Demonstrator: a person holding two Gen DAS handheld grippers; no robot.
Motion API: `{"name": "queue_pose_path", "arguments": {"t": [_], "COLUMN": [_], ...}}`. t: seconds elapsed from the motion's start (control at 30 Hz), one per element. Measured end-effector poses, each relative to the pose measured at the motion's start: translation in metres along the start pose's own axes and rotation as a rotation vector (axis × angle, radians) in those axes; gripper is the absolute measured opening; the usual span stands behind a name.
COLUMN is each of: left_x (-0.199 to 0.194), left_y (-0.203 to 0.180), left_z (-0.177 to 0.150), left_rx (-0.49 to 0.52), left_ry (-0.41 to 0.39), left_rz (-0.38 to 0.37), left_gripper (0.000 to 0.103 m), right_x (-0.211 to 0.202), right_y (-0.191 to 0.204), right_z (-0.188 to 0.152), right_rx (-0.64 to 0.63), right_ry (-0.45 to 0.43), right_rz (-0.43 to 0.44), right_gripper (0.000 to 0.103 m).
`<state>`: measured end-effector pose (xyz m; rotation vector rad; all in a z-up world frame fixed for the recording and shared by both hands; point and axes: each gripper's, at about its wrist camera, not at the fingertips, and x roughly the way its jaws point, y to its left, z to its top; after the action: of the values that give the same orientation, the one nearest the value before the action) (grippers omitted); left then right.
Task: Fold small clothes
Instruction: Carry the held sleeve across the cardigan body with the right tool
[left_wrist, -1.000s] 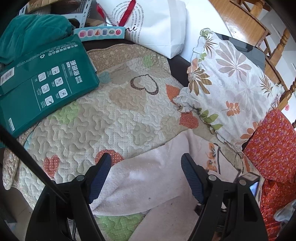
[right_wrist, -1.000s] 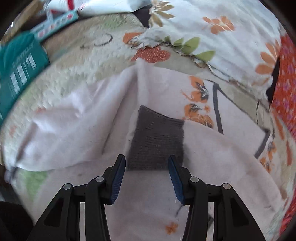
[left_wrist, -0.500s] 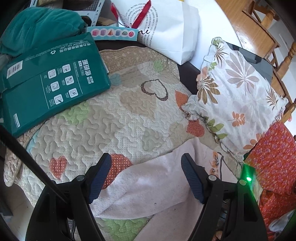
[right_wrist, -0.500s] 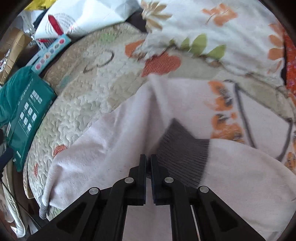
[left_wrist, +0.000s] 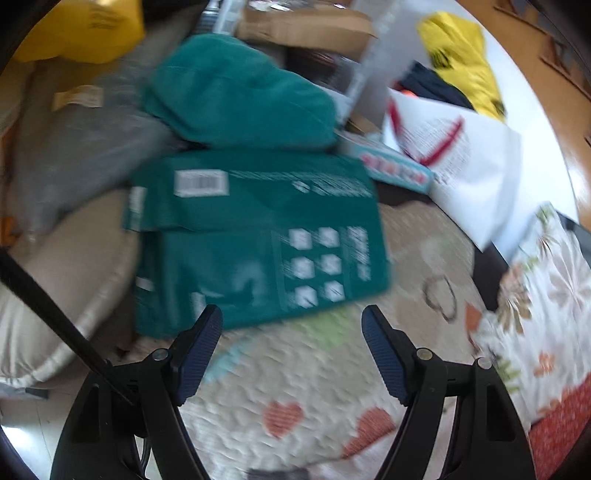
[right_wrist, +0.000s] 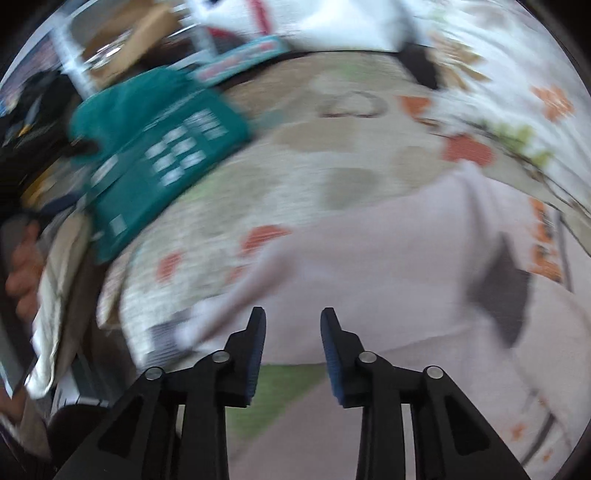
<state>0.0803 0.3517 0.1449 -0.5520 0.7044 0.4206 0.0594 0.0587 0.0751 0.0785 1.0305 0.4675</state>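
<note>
Right wrist view, left to right: green package (right_wrist: 155, 155), quilt (right_wrist: 295, 177), then the pale pink garment (right_wrist: 369, 266) spread on it with its grey cuff (right_wrist: 506, 295) at far right. Right gripper (right_wrist: 291, 332) — jaws just reopened, parted, nothing between them. Left gripper (left_wrist: 291, 347) spread wide, empty, over bare quilt. Next grab should take a sleeve edge cleanly — both layers, low approach.

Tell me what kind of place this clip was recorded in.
Most likely a lived-in home room: a quilted heart-print cover on a bed or sofa, a floral pillow, and bags and a cardboard box piled behind it.
</note>
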Motion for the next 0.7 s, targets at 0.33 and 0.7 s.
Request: {"name": "queue_pose_path", "arguments": {"t": [0.33,0.7], "left_x": [0.001,-0.001], "left_y": [0.052,0.057], "left_z": [0.02,0.02], "left_rx": [-0.144,-0.185], "left_ry": [-0.015,-0.011], "left_rz": [0.035,0.019], "left_gripper": [0.077,0.077], "right_x": [0.038,0.062], "right_y": [0.083,0.081], "right_z": [-0.032,-0.039], "right_rx": [-0.145,-0.106], "right_ry": [0.053,0.079], "right_rz": [0.133,0.097], "right_gripper": [0.042,0.009]}}
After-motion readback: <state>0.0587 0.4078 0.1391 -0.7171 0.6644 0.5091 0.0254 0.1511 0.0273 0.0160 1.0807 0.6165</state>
